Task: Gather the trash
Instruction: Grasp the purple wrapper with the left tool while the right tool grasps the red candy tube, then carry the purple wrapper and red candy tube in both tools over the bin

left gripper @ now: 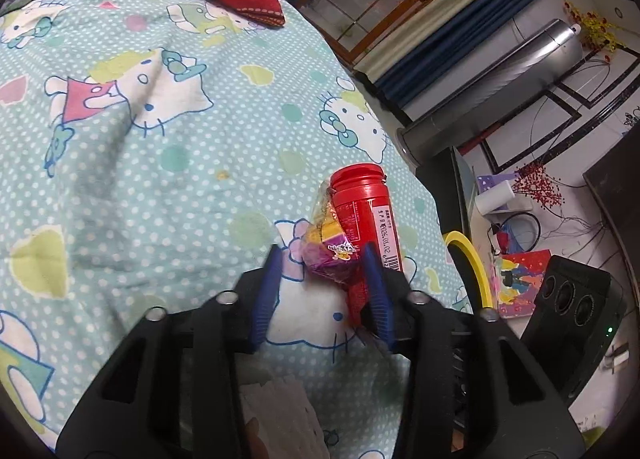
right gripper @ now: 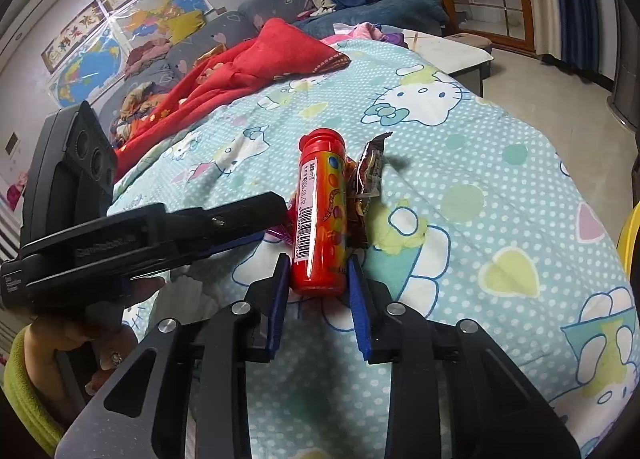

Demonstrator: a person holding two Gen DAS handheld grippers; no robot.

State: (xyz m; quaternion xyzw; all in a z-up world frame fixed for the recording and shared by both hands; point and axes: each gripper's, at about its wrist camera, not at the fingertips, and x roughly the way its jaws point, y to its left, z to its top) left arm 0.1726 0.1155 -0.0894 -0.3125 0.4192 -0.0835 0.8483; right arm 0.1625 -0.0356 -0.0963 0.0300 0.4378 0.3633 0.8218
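A red candy tube (right gripper: 320, 211) lies on the Hello Kitty bedspread (right gripper: 480, 187); it also shows in the left wrist view (left gripper: 370, 215). A purple and yellow wrapper (left gripper: 332, 247) lies against its side. A dark crinkled wrapper (right gripper: 370, 171) lies on the tube's other side. My left gripper (left gripper: 322, 259) is open, with the purple wrapper between its blue fingers (left gripper: 268, 291). My right gripper (right gripper: 318, 263) is open, its fingers either side of the tube's base, apart from it. The left gripper's body (right gripper: 160, 235) comes in from the left in the right wrist view.
A red blanket (right gripper: 240, 75) lies at the bed's far end. Beside the bed stand a silver tower fan (left gripper: 500, 79), a yellow ring (left gripper: 472, 263) and a cluttered desk (left gripper: 516, 271). A white tissue (left gripper: 280, 411) lies under the left gripper.
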